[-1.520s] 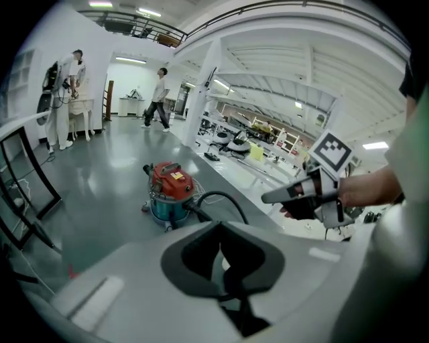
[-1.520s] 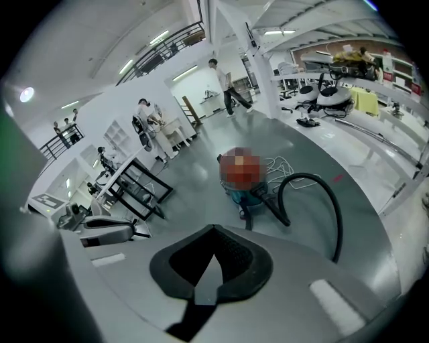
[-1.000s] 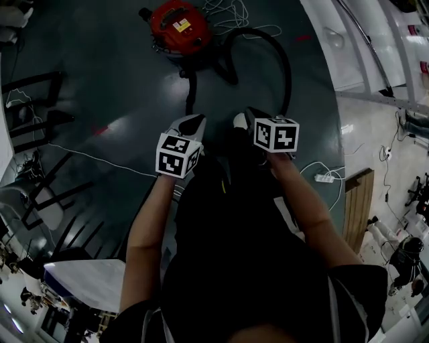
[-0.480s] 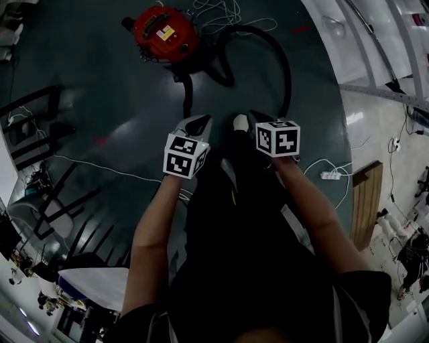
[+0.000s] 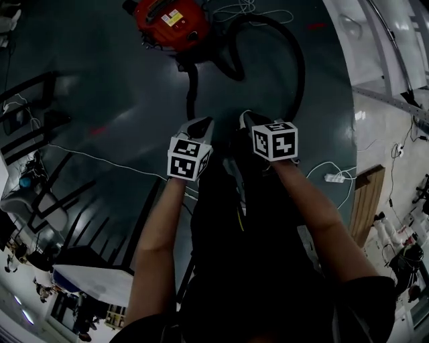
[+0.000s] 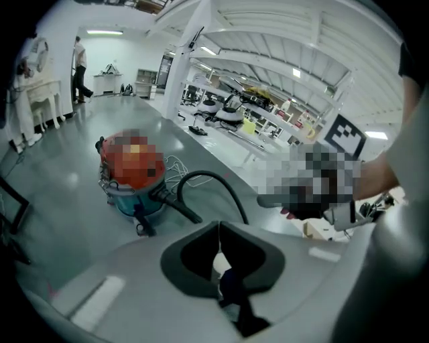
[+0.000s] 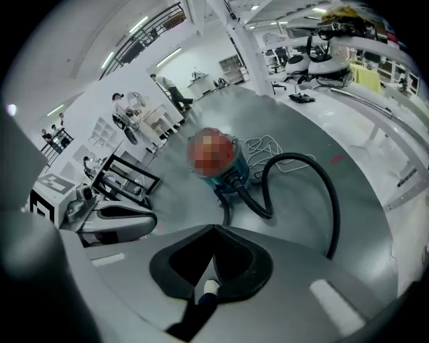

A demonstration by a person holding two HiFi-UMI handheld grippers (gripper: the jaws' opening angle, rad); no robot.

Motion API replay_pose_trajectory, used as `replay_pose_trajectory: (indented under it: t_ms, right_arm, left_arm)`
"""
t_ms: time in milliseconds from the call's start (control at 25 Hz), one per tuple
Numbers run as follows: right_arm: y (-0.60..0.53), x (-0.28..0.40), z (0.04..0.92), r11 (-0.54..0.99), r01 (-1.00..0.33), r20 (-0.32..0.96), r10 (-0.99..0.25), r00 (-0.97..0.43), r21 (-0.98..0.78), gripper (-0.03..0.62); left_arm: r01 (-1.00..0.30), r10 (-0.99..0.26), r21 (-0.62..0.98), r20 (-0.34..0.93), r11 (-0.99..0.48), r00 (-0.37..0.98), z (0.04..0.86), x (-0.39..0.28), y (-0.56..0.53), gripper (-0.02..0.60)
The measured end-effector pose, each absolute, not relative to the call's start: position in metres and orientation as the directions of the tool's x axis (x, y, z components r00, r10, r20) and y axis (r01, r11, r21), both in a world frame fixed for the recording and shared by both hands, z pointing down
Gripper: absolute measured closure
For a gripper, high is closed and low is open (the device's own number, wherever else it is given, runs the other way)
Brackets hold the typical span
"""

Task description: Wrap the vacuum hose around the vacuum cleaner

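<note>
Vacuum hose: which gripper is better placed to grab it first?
Right, probably. The hose arcs down to just ahead of the right gripper. That gripper is shut and empty, so it must open first.

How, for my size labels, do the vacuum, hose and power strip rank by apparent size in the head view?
1. hose: widest sweep, though thin.
2. vacuum: cropped by the top edge, so its place below the hose is unsure.
3. power strip: clearly smallest.

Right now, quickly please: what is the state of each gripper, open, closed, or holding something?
Left gripper: closed, holding nothing.
Right gripper: closed, holding nothing.
</note>
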State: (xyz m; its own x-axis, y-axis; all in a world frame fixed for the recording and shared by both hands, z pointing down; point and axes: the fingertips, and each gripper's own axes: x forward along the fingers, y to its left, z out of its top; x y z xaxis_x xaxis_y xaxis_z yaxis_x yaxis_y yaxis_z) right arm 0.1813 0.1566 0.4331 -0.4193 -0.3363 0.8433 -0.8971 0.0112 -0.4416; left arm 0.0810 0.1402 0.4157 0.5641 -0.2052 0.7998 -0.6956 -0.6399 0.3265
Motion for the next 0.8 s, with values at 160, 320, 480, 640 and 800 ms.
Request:
replay_pose_trajectory:
  t_ms: [160, 320, 480, 640, 800]
  right_arm:
    - [0.154, 0.143, 0.466, 0.03, -0.896, 0.844, -0.321, -0.429, -0.444, 0.597]
    - [0.159, 0.109, 0.494, 0.051, -0.893, 0.849, -0.289, -0.442, -0.447, 0.597]
    - [0.167, 0.075, 0.519, 0.089, -0.89, 0.852, -0.26, -0.454, -0.447, 0.597]
    - [0.174, 0.045, 0.545, 0.137, -0.885, 0.856, -0.228, -0.464, -0.444, 0.597]
    - [0.18, 0.025, 0.575, 0.157, -0.887, 0.864, -0.204, -0.46, -0.435, 0.597]
  left_arm:
    - [-0.728, -0.232, 0.321, 0.804, -0.605, 0.548, 0.448, 0.048, 0.14, 0.569]
    - [-0.756, -0.243, 0.329, 0.81, -0.566, 0.534, 0.48, 0.022, 0.154, 0.569]
    - [-0.773, -0.245, 0.34, 0.813, -0.536, 0.528, 0.508, -0.002, 0.17, 0.569]
    - [-0.795, -0.248, 0.356, 0.818, -0.491, 0.519, 0.533, -0.027, 0.181, 0.571]
    - [-0.817, -0.249, 0.35, 0.832, -0.459, 0.497, 0.566, -0.053, 0.19, 0.571]
